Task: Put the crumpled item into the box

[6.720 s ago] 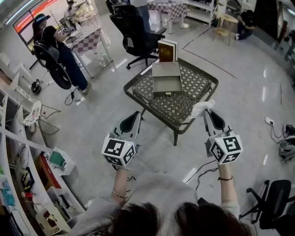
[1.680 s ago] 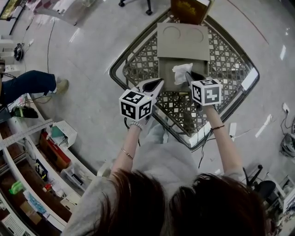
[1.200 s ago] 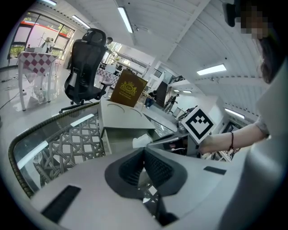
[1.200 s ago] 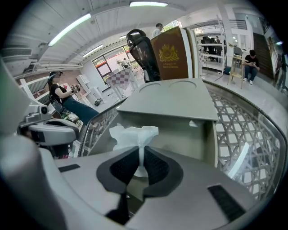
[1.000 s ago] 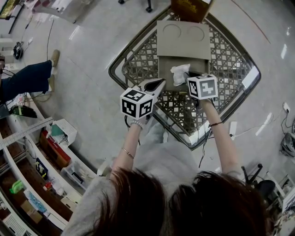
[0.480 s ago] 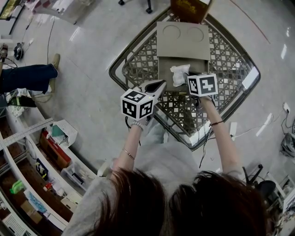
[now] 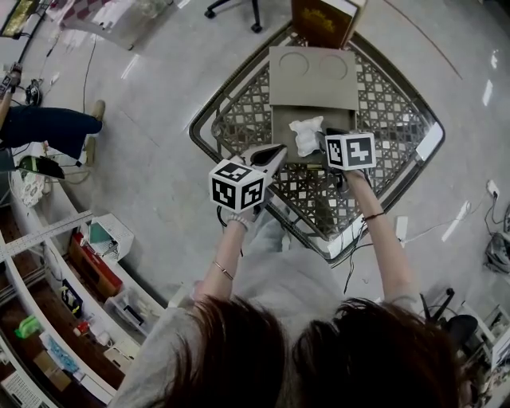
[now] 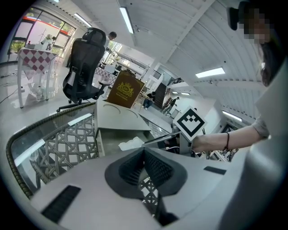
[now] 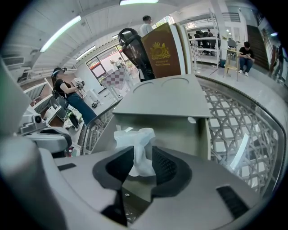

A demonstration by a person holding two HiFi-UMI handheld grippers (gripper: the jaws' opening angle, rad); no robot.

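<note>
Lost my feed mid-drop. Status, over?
Left gripper shut, empty. Right gripper opening, crumpled tissue between jaws, above open box. Nothing blocking.

Lattice table (image 7: 239, 119): open grey box (image 7: 312, 76) at centre, brown carton (image 7: 319, 17) at far corner.

Head view: from above the person's head, facing steeply down onto the lattice table (image 7: 239, 119) and the open box (image 7: 312, 80); left gripper view: low and close at the table's edge, looking along its jaws toward the box; right gripper view: nearer, facing straight into it; all three views share the box.
</note>
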